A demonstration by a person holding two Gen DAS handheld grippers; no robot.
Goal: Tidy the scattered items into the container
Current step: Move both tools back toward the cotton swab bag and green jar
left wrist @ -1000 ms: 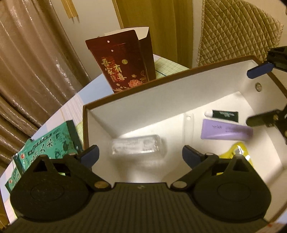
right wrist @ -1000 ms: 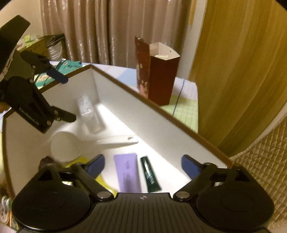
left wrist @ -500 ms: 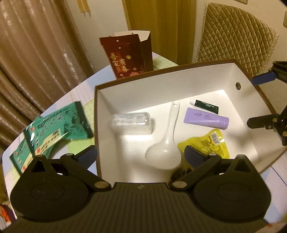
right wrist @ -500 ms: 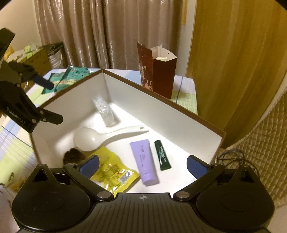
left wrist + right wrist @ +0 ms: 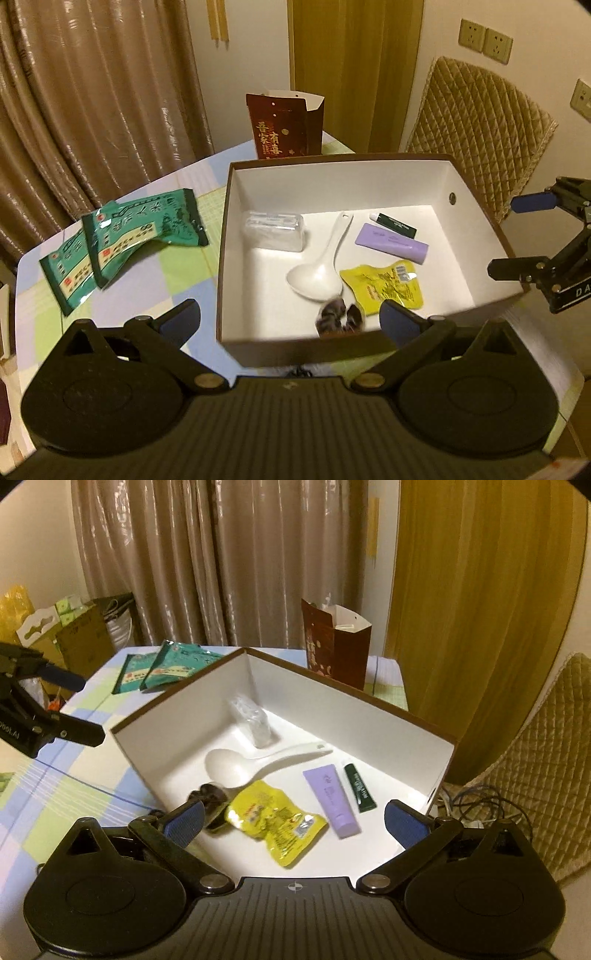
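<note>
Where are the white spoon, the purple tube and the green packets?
white spoon (image 5: 314, 282), left wrist view, on its bowl.
purple tube (image 5: 331, 797), right wrist view, mid-body.
green packets (image 5: 147, 225), left wrist view, on the front of the upper packet.

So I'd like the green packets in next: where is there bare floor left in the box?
The box has bare floor along its right wall, right of the purple tube and yellow pouch, and in the near left corner below the clear packet. The middle is crowded: white spoon, pouch, tubes and a dark wrapped item lie close together.
</note>
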